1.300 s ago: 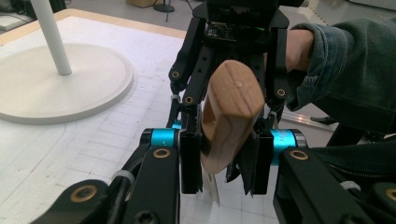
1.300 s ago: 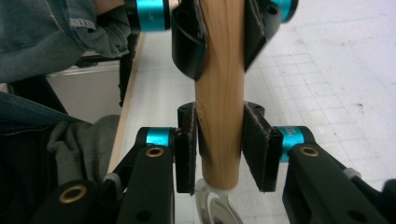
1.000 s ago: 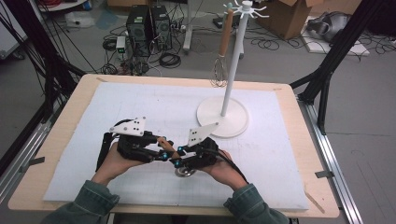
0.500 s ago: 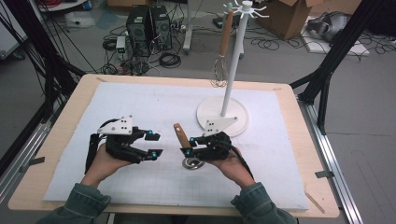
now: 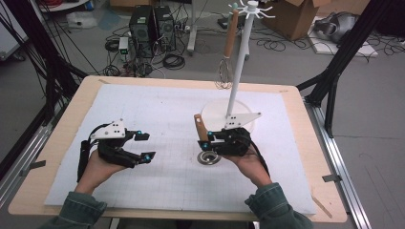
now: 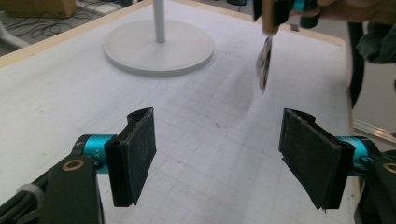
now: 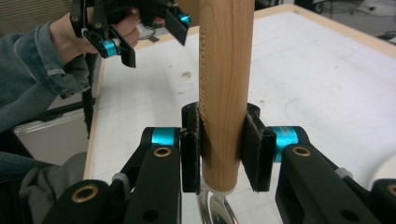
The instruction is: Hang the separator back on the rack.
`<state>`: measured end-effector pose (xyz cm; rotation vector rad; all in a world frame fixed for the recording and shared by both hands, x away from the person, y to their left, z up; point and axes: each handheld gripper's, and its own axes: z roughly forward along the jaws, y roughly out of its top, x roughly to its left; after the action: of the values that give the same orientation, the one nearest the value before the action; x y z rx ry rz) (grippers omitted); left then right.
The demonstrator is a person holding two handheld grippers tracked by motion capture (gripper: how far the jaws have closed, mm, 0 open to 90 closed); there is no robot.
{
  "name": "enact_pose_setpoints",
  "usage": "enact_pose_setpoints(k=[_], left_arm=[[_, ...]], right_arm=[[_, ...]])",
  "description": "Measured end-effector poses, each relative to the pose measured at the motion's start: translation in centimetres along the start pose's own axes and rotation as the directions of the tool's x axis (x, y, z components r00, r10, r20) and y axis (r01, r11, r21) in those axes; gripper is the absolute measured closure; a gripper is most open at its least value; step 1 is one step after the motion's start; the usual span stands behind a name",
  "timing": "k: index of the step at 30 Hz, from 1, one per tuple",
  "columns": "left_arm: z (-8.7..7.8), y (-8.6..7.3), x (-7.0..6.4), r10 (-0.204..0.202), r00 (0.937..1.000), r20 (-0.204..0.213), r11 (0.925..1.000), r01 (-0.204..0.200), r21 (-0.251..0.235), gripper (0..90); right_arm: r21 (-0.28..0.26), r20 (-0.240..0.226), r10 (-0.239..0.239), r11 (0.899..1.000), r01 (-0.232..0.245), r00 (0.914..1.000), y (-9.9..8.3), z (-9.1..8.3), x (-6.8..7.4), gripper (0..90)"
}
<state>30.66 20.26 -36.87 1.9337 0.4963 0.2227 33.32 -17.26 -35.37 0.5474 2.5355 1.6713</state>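
Left gripper (image 5: 142, 146): held above white mat (image 5: 167, 181) on counter (image 5: 57, 143), left of centre, jaws wide apart, nothing between. Left gripper view adds: bare gridded mat between its pads, stand base (image 6: 159, 49) beyond.

Right gripper (image 5: 206, 141): jaws clamped on wooden handle (image 7: 226, 84) of utensil (image 5: 203, 140), metal end (image 5: 209, 157) low over mat, just in front of stand (image 5: 239, 62). Right gripper view adds: handle upright, pads pressing both sides.

Whisk (image 5: 224, 71) hangs on stand.

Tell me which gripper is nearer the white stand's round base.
Right. The right gripper, shut on the wooden-handled utensil, sits just in front of the base; the left gripper hangs open far off to the left.
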Motion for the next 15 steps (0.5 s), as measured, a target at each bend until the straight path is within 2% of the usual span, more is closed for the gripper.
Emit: enact_pose_setpoints(k=[5,8,15], left_arm=[[-0.5,-0.3,0.4,-0.018,0.9995,-0.025,0.9998,0.018,0.000,25.9],[-0.7,-0.4,0.5,-0.014,0.9990,-0.041,0.9999,0.014,0.004,24.3],[-0.9,-0.8,0.6,-0.015,0.9976,-0.067,0.9997,0.016,0.016,21.3]], right_arm=[[-0.031,0.020,0.024,0.999,-0.023,0.9995,0.2,-1.4,-0.7,71.6],[-0.049,0.036,0.039,0.998,-0.037,0.9986,0.3,-1.9,-1.0,71.6],[-0.071,0.068,0.047,0.997,-0.042,0.9966,0.7,-2.9,-1.4,71.6]])
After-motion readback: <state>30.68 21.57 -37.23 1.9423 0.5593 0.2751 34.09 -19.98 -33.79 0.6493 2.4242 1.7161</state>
